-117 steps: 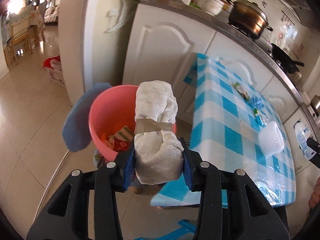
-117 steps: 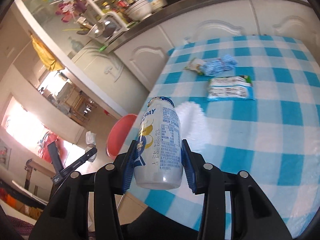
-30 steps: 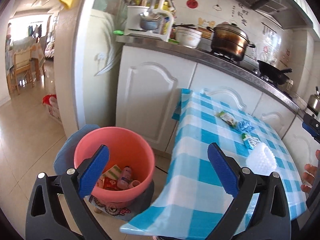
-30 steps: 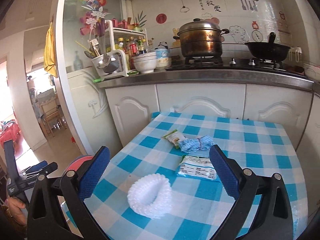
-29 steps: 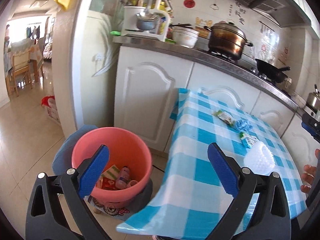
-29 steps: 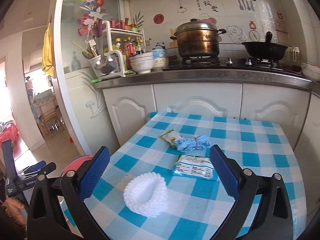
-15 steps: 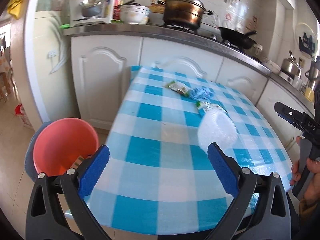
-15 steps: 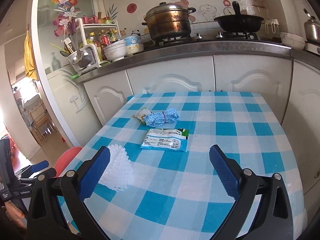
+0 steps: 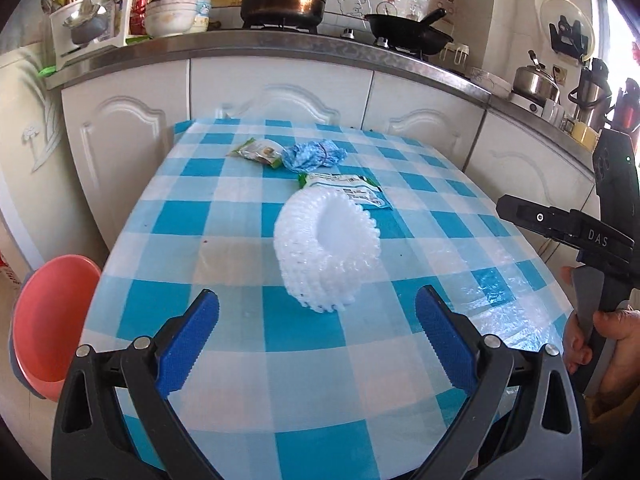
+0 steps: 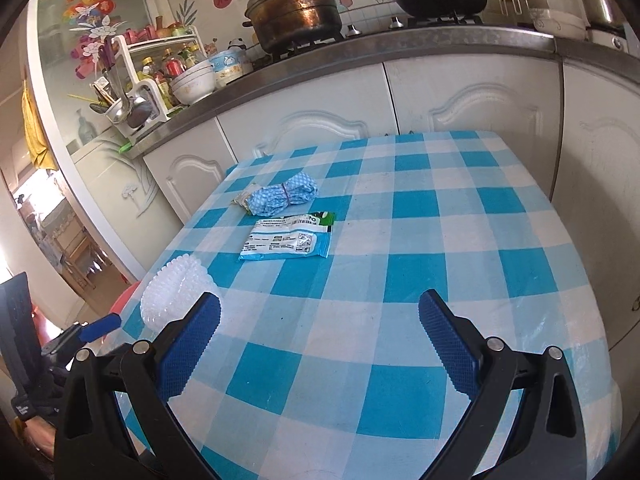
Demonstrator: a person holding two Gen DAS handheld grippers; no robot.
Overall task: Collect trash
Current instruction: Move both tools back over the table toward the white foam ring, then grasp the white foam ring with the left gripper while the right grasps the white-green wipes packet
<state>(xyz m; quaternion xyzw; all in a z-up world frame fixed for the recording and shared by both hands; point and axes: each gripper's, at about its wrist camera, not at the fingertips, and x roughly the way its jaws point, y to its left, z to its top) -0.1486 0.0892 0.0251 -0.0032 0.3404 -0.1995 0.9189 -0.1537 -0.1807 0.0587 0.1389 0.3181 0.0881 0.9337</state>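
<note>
Covering the table [image 9: 248,364], a blue-and-white checked cloth carries all the loose trash, with a pink bucket [image 9: 48,320] standing on the floor off its near-left corner. Nearest on the cloth is a white ribbed foam ring [image 9: 326,248], a rolled net sleeve tipped on its side so its open centre faces right and slightly up; it lies toward the near-left part of the table. Behind it, touching its far edge in the left wrist view, a flat white-and-blue wrapper [image 10: 288,240] with a green end lies with its long axis running left to right. Farther still, a blue dotted bundle [image 10: 282,198], banded at its middle, lies along the same left-right line, its left end overlapping a small green-edged packet [image 9: 256,151]. The left gripper [image 9: 316,328] hovers just short of the foam ring, fingers spread wide and empty. The right gripper [image 10: 320,328] hangs over the near middle of the cloth, equally spread, holding nothing.
</note>
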